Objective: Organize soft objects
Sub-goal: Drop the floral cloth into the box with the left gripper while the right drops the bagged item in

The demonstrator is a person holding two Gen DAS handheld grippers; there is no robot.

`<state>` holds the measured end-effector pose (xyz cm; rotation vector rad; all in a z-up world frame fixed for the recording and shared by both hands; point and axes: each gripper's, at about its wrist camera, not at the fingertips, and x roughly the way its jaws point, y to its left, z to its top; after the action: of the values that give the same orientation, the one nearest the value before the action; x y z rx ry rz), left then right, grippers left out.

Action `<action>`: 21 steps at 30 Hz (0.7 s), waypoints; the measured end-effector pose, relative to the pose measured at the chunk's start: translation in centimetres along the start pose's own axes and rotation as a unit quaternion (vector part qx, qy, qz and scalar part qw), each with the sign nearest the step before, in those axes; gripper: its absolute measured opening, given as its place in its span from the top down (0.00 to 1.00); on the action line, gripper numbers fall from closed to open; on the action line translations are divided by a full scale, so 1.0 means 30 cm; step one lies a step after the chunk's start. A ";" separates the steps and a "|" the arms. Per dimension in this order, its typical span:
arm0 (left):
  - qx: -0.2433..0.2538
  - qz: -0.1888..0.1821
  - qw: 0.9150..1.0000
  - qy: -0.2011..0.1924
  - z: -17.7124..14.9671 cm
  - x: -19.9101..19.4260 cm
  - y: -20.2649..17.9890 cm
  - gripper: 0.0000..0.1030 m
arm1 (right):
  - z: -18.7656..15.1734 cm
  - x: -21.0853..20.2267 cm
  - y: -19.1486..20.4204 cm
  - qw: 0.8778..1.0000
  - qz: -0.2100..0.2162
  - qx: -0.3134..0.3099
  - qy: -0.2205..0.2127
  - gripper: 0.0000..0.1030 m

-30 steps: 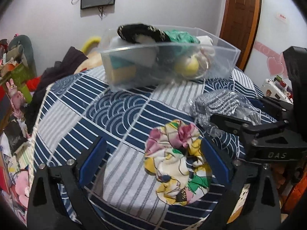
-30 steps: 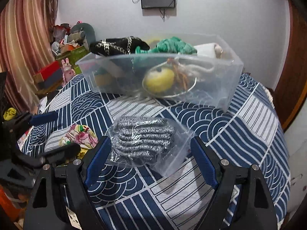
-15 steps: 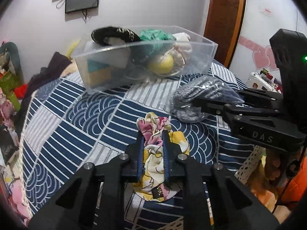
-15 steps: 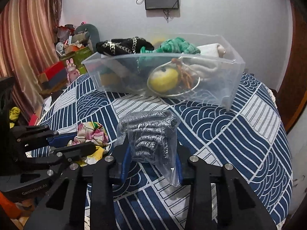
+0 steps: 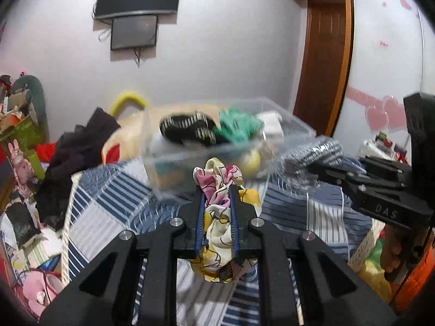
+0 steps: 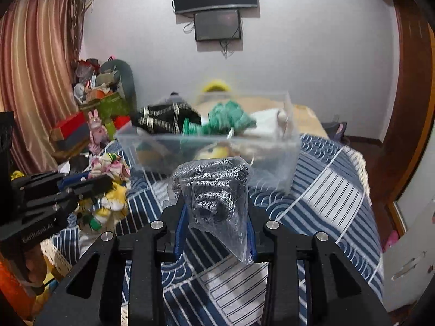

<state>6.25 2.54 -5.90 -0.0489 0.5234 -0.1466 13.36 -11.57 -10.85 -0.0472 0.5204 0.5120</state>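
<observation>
My left gripper (image 5: 217,190) is shut on a floral fabric scrunchie (image 5: 218,217) and holds it above the table. My right gripper (image 6: 216,203) is shut on a clear bag of grey knit fabric (image 6: 214,190), also lifted. Each shows in the other view: the bag at the right of the left wrist view (image 5: 312,154), the scrunchie at the left of the right wrist view (image 6: 108,184). A clear plastic bin (image 6: 277,163) stands just beyond both, holding a black-and-white item (image 5: 187,133), green fabric (image 6: 228,119) and a yellow ball (image 5: 251,160).
The table has a blue-and-white patterned cloth (image 6: 331,184). Dark clothes (image 5: 73,157) lie at the table's far left edge. Boxes and toys (image 6: 98,114) are piled against the left wall. A wooden door (image 5: 323,68) is at the right.
Both grippers closed on their objects, the left on the scrunchie and the right on the bag, then lifted them off the table toward the bin.
</observation>
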 end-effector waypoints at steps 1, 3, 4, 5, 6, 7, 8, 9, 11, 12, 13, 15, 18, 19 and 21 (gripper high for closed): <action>0.000 0.000 1.000 -0.007 0.018 -0.005 0.002 0.85 | 0.010 -0.005 -0.001 1.000 -0.002 -0.001 -0.006 0.70; -0.004 -0.002 1.000 -0.019 0.050 -0.012 0.009 0.85 | 0.037 -0.014 -0.002 1.000 -0.005 -0.004 -0.017 0.70; -0.006 -0.004 1.000 -0.024 0.065 -0.017 0.014 0.85 | 0.047 -0.017 -0.003 1.000 -0.008 -0.005 -0.022 0.70; -0.007 -0.005 1.000 -0.029 0.079 -0.021 0.014 0.85 | 0.062 -0.022 -0.007 1.000 -0.011 -0.006 -0.029 0.70; -0.007 -0.004 0.999 -0.036 0.096 -0.025 0.013 0.85 | 0.071 -0.025 -0.007 0.999 -0.012 -0.006 -0.033 0.70; -0.007 -0.002 0.999 -0.041 0.108 -0.029 0.011 0.85 | 0.087 -0.030 -0.011 0.999 -0.014 -0.006 -0.041 0.70; -0.007 0.000 0.999 -0.049 0.128 -0.030 0.012 0.85 | 0.101 -0.031 -0.010 0.999 -0.017 -0.006 -0.046 0.70; -0.008 0.001 0.999 -0.054 0.139 -0.032 0.013 0.85 | 0.114 -0.033 -0.012 0.998 -0.019 -0.006 -0.052 0.70; -0.010 0.003 0.998 -0.063 0.171 -0.030 0.018 0.84 | 0.139 -0.037 -0.013 0.998 -0.023 -0.007 -0.064 0.70; -0.012 0.003 0.998 -0.066 0.183 -0.028 0.020 0.84 | 0.151 -0.039 -0.015 0.997 -0.024 -0.007 -0.069 0.70; -0.013 0.005 0.997 -0.070 0.196 -0.023 0.023 0.84 | 0.162 -0.039 -0.015 0.997 -0.025 -0.006 -0.074 0.70; -0.014 0.009 0.997 -0.074 0.216 -0.012 0.027 0.84 | 0.176 -0.042 -0.014 0.996 -0.026 -0.006 -0.081 0.69; -0.022 0.011 0.997 -0.073 0.240 0.021 0.037 0.84 | 0.205 -0.034 -0.017 0.995 -0.028 -0.003 -0.091 0.69; -0.024 0.012 0.997 -0.071 0.243 0.034 0.041 0.84 | 0.208 -0.030 -0.015 0.995 -0.028 -0.003 -0.092 0.69; -0.027 0.016 0.997 -0.066 0.252 0.067 0.049 0.84 | 0.218 -0.014 -0.014 0.995 -0.030 -0.004 -0.092 0.69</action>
<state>11.94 3.75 -0.48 -0.1029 0.3967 -0.0975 16.27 -11.00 -5.00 -0.0223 0.3359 0.4543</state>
